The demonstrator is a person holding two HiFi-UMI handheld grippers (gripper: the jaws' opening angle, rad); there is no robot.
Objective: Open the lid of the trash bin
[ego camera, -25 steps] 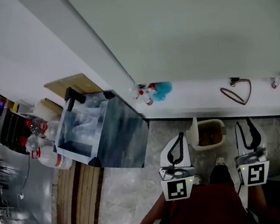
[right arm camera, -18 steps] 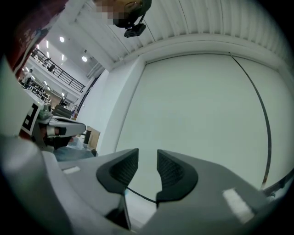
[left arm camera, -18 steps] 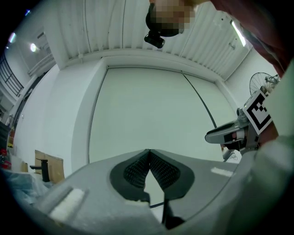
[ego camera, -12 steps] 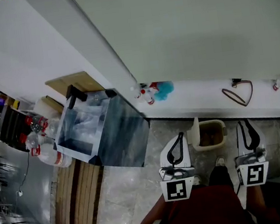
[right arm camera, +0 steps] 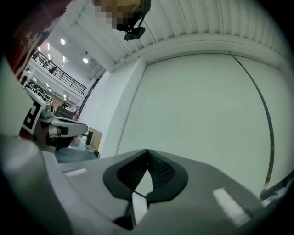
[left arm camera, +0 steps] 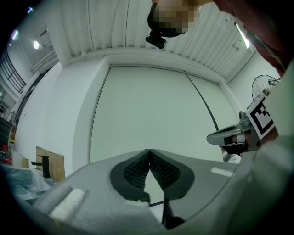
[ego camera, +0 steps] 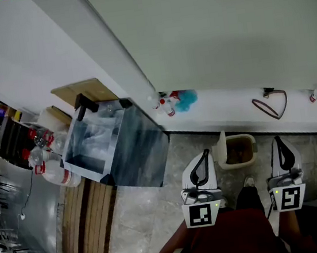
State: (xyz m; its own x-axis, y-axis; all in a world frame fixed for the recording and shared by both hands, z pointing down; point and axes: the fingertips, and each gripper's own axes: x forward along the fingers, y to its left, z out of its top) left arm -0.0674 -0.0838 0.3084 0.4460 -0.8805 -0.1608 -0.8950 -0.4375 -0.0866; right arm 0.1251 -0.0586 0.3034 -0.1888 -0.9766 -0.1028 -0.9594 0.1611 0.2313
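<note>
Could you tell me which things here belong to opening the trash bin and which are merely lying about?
For the job: trash bin; left gripper, shut and empty; right gripper, jaws just closed on nothing.

Lying about: red-capped bottles, blue fluffy thing, looped cable, large see-through box, wooden planks.

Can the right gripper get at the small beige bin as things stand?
Probably yes. The right gripper, its jaws just closed on nothing, is beside the beige bin in the head view, with bare floor between; it points at the wall, so it must dip.
</note>
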